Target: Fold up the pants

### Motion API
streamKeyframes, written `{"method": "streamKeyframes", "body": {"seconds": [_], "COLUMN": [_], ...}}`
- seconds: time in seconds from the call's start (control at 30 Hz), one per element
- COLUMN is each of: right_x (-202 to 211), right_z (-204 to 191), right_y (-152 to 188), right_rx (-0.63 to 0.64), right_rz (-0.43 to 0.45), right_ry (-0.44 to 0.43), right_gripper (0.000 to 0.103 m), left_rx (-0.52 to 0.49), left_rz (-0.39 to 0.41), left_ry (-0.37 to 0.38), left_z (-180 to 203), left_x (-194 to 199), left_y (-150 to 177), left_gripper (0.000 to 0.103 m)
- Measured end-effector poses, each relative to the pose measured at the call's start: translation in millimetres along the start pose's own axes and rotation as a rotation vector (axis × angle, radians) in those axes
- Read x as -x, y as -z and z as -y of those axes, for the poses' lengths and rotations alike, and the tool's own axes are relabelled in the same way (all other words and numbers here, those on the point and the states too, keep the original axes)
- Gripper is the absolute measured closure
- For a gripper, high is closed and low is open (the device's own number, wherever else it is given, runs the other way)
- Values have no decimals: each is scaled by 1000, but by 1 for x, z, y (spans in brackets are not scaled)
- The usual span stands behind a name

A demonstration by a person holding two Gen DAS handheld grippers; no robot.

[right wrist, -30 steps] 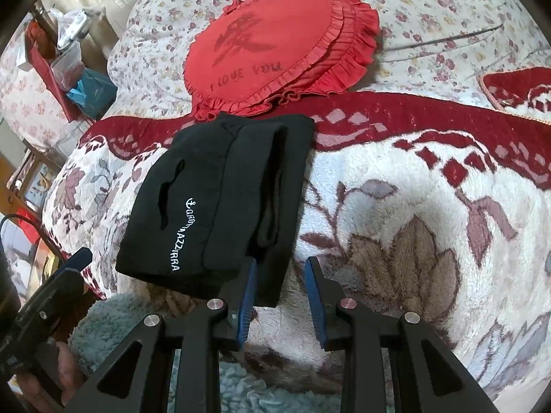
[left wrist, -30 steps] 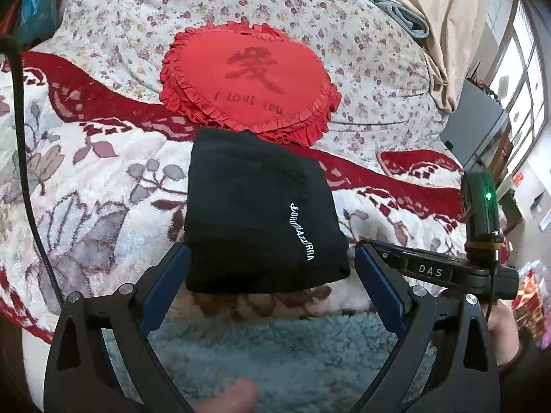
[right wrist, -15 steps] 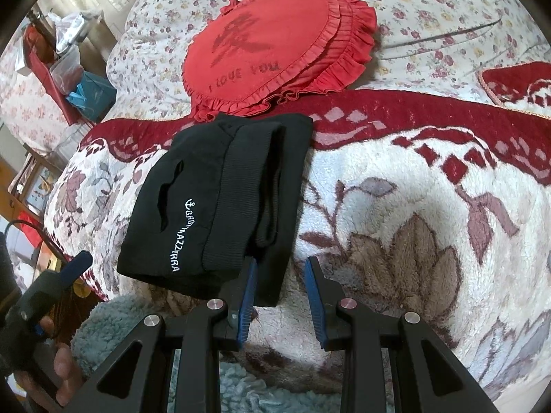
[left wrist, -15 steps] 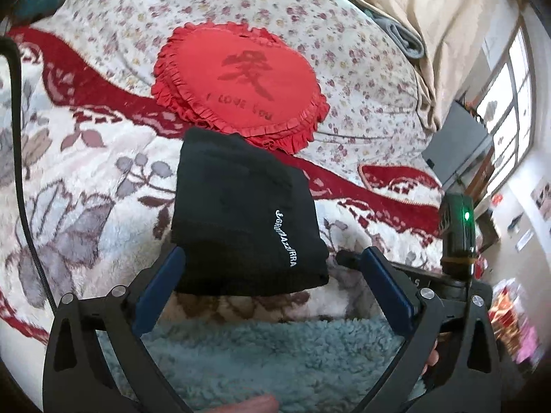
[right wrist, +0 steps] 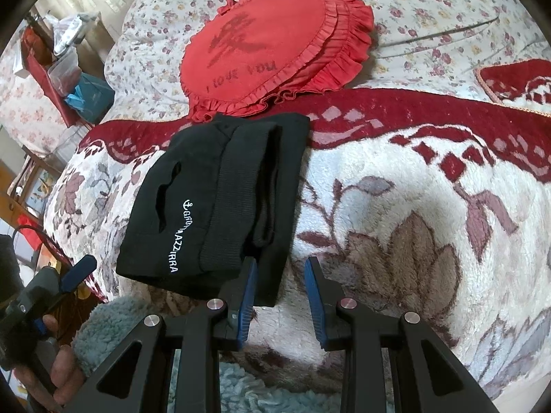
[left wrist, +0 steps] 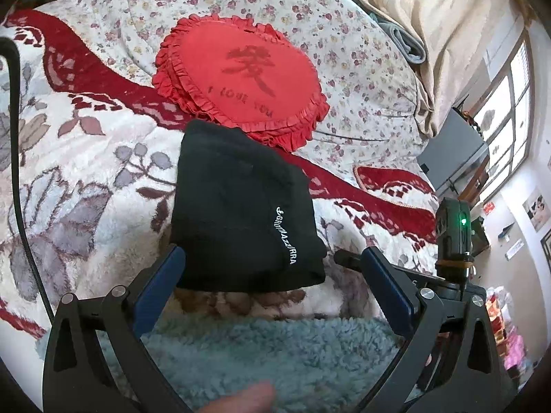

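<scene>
Your left gripper (left wrist: 272, 268) has just spread wider, jaws apart, gripping nothing. The folded black pants (left wrist: 241, 213) stay on the blanket (left wrist: 86, 172). Your right gripper (right wrist: 280, 289) remains partly open, empty.

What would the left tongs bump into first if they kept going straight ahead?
Probably the folded black pants on the floral blanket: their near edge lies between the wide-open left tongs. Depth is unclear; the tongs might skim above.

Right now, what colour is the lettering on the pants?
White lettering on black pants; clearest in the right wrist view.
</scene>
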State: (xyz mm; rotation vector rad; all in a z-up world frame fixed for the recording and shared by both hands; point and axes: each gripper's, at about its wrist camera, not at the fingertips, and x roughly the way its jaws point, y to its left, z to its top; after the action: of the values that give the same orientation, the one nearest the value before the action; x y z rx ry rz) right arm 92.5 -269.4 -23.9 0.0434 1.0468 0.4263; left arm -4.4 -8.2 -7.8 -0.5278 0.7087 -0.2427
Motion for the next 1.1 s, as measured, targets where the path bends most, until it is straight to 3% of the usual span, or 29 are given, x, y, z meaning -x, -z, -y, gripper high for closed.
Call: {"method": "streamKeyframes", "body": {"seconds": [0.3,0.7,0.87,1.1], "right_x": [0,1,0,3], "right_z": [1,0,0,1], "right_y": [0,0,0,1], "right_rx": [-2,-3,-3,-11], "right_rz": [2,2,2,6], "right_ry": [-3,-4,-3,-8], "right_gripper": [76,76,76,76], "left_rx": [-71,-79,-79,-78], "left_rz": [-15,-24,-43,-88], "left_ry": [-54,-67,-110,-228], "left_z": [11,9,9,8], "left_x": [-5,-6,-11,-23], "left_y": [4,4,5,7], "left_gripper": [1,1,1,1]}}
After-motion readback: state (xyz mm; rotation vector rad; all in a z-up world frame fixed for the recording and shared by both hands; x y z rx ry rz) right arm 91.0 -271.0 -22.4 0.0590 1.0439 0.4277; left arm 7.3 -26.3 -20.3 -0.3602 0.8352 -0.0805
